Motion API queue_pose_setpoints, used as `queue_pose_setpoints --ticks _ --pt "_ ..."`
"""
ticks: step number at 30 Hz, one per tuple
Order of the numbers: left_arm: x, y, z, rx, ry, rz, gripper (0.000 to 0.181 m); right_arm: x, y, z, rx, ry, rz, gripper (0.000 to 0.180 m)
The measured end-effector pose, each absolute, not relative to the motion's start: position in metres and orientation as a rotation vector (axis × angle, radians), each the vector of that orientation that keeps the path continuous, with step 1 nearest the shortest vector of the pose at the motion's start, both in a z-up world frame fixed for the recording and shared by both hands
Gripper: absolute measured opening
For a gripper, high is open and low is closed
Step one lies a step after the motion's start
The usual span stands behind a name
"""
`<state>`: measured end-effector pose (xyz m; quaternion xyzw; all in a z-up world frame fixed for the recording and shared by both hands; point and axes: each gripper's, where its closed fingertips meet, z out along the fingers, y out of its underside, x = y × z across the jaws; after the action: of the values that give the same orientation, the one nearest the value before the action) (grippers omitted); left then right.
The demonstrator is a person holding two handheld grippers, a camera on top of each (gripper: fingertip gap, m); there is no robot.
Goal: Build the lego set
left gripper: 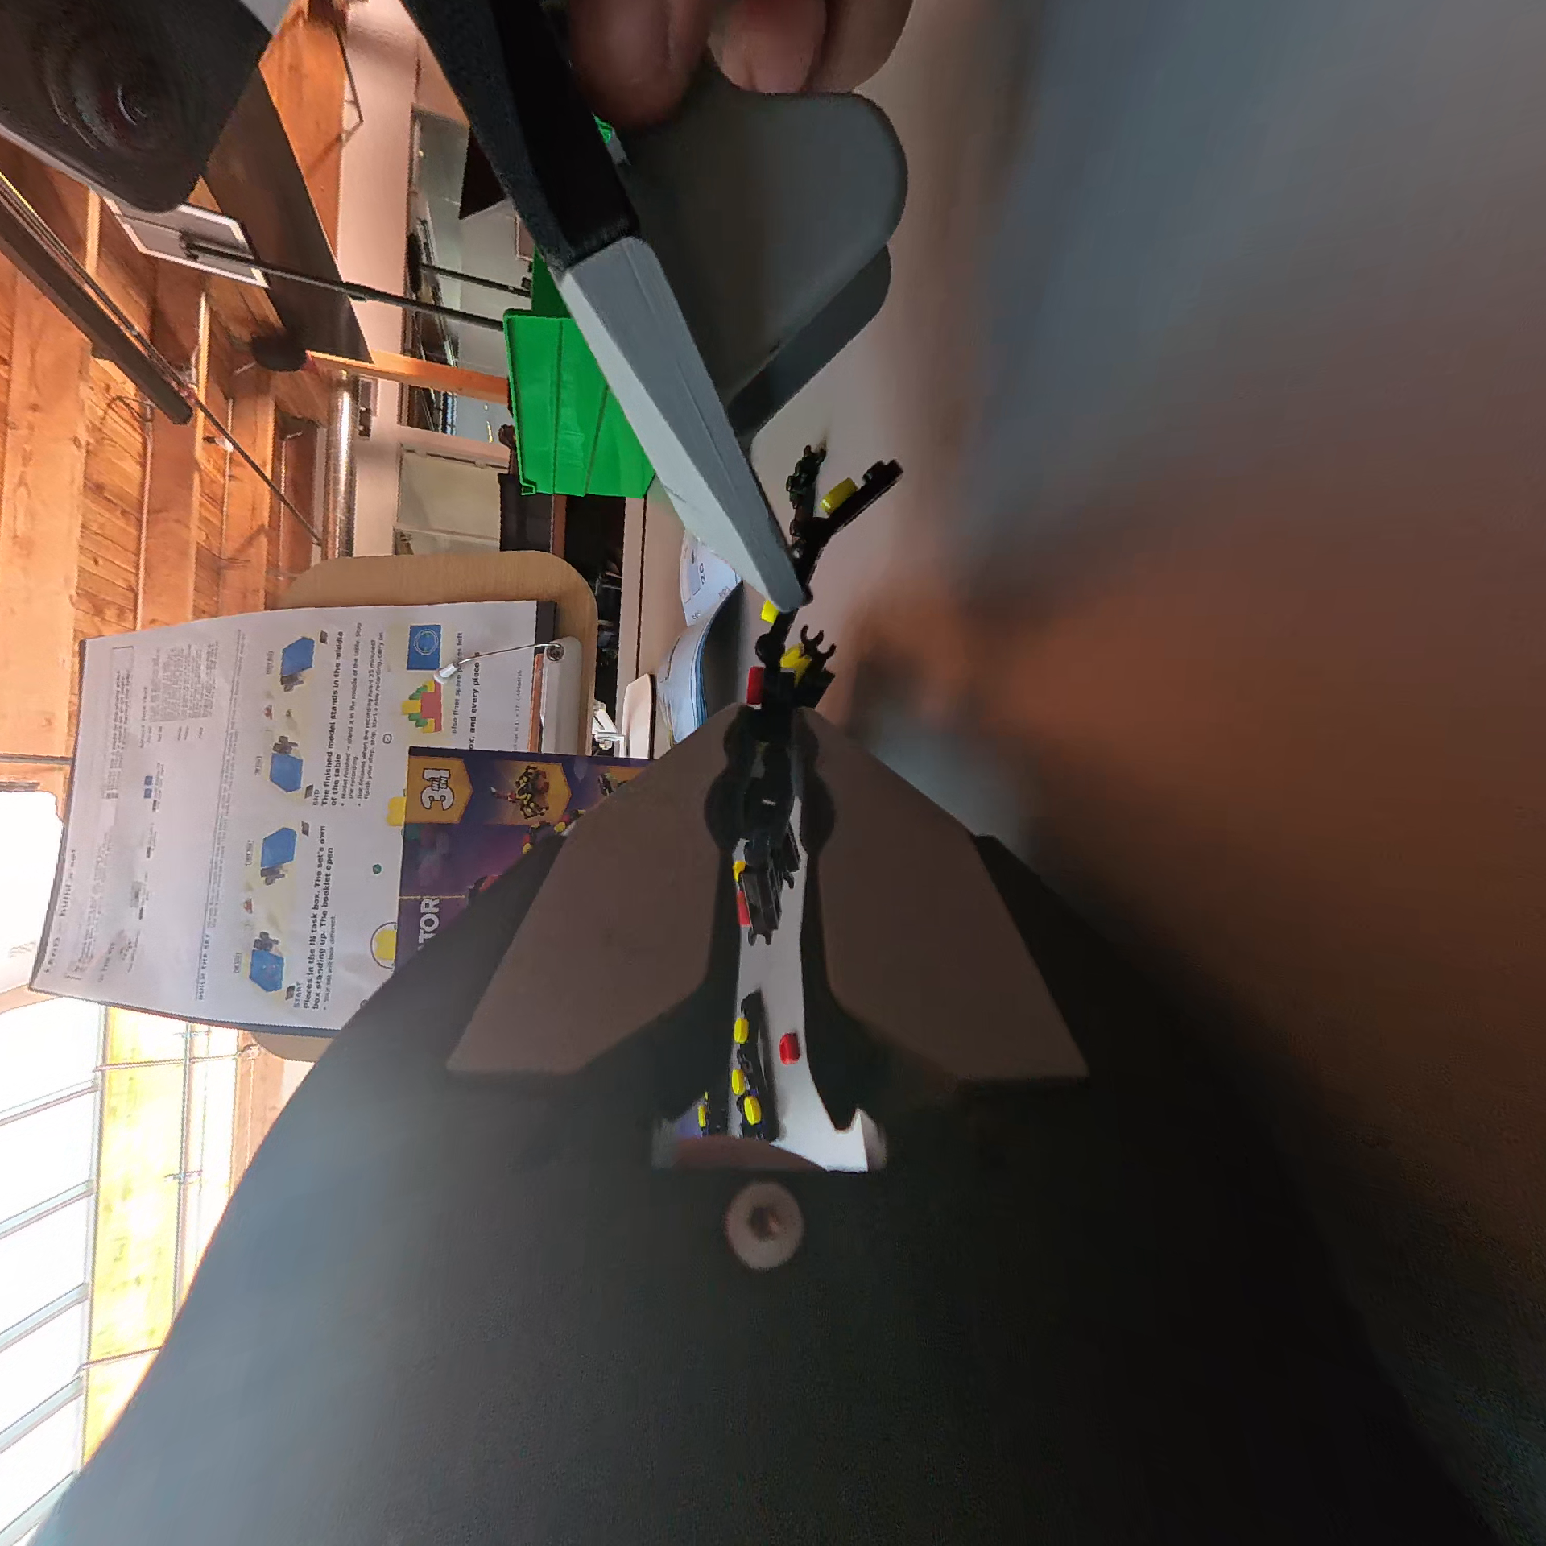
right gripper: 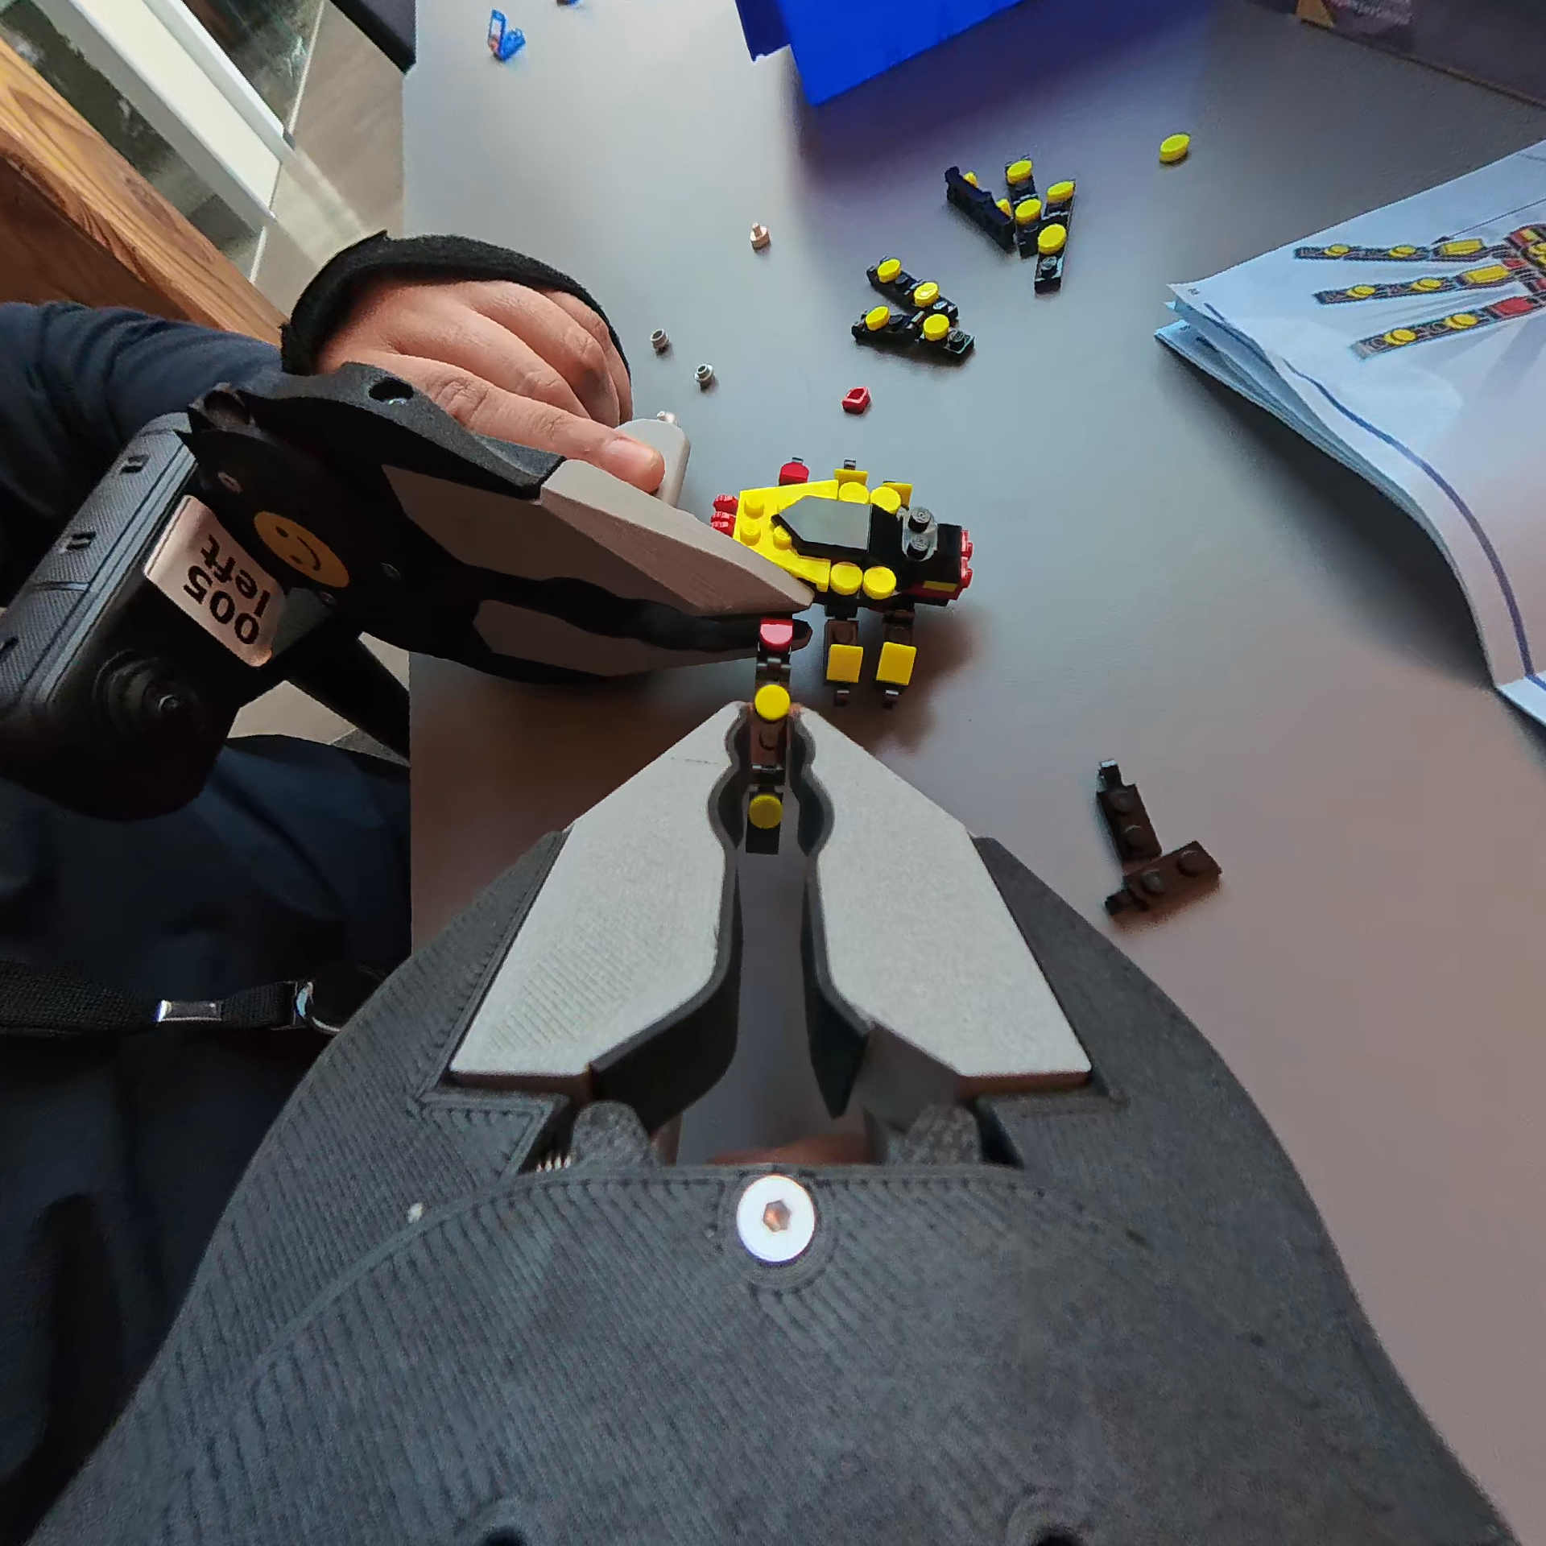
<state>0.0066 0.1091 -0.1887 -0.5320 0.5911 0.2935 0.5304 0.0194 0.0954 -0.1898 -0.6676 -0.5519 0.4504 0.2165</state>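
Note:
A yellow, black and red lego model point(right gripper: 845, 544) stands on the dark table point(right gripper: 1213, 669). My left gripper point(right gripper: 790, 617) comes in from the left and is shut on the model's near side by a red piece point(right gripper: 776, 632). In the left wrist view my left gripper point(left gripper: 765, 726) shows black model parts point(left gripper: 765, 803) pinched between its fingers. My right gripper point(right gripper: 765, 713) is shut on a black leg strip with yellow round tiles point(right gripper: 765, 757), whose far end meets the model under the left gripper's tips. The right gripper point(left gripper: 786, 590) also shows in the left wrist view, tip down over the model.
Loose black-and-yellow leg strips point(right gripper: 916, 309) point(right gripper: 1025, 213), a yellow round tile point(right gripper: 1174, 147), a red piece point(right gripper: 855, 400) and black plates point(right gripper: 1150, 853) lie around. The open booklet point(right gripper: 1380, 351) is at right, a blue box point(right gripper: 870, 42) behind. An instruction sheet point(left gripper: 293, 803) and green bin point(left gripper: 569, 401) stand beyond. Both grippers' tips are close together, under 4 cm apart.

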Motion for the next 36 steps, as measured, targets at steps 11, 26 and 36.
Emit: queue_pose_setpoints --ticks 11,26,36 --pt "0.010 0.105 -0.194 -1.267 1.451 0.705 0.004 0.020 0.091 -0.198 -1.858 -1.627 1.191 0.004" --pt "0.008 0.107 -0.195 -1.259 1.464 0.751 0.004 0.018 0.094 -0.199 -1.858 -1.647 1.187 0.004" --pt "0.002 0.109 -0.194 -1.290 1.434 0.703 0.019 0.028 0.119 -0.175 -1.773 -1.456 1.295 0.011"
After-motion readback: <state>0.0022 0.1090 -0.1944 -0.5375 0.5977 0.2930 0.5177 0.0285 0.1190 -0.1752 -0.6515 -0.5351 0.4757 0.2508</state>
